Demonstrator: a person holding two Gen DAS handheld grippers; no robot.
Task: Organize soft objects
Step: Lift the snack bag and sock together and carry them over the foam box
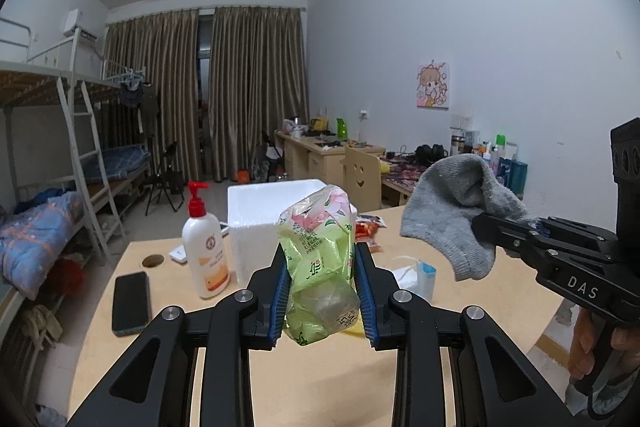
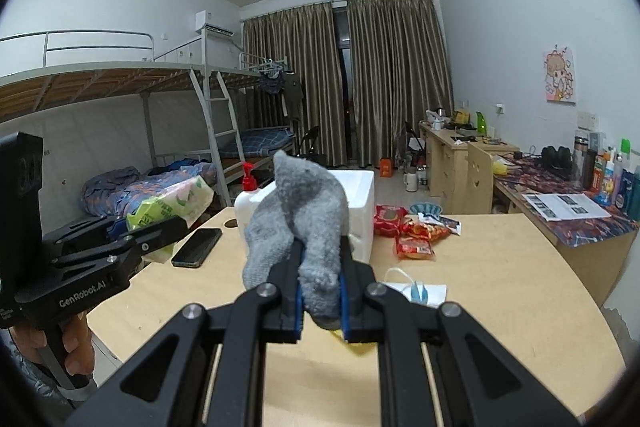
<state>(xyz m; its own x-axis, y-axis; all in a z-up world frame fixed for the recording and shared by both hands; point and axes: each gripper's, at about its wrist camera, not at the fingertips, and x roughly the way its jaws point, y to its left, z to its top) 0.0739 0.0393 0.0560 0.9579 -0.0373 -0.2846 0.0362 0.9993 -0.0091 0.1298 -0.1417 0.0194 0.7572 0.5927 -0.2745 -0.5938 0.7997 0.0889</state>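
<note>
A green floral tissue pack [image 1: 320, 259] is pinched between the blue pads of my left gripper [image 1: 322, 267], held above the wooden table [image 1: 320, 379]. My right gripper [image 2: 320, 271] is shut on a grey sock [image 2: 300, 223], which flops over its fingers. In the left wrist view the sock [image 1: 452, 215] hangs from the right gripper [image 1: 486, 225] at the right. In the right wrist view the tissue pack [image 2: 176, 205] sits in the left gripper [image 2: 176, 223] at the left. A white foam box [image 1: 280, 207] [image 2: 360, 203] stands open on the table just beyond both.
On the table are a lotion pump bottle [image 1: 204, 251], a black phone [image 1: 130, 301], red snack packets [image 2: 412, 231], a face mask on white paper [image 2: 416, 289] and a yellow item under the grippers. Bunk beds stand left, desks along the right wall.
</note>
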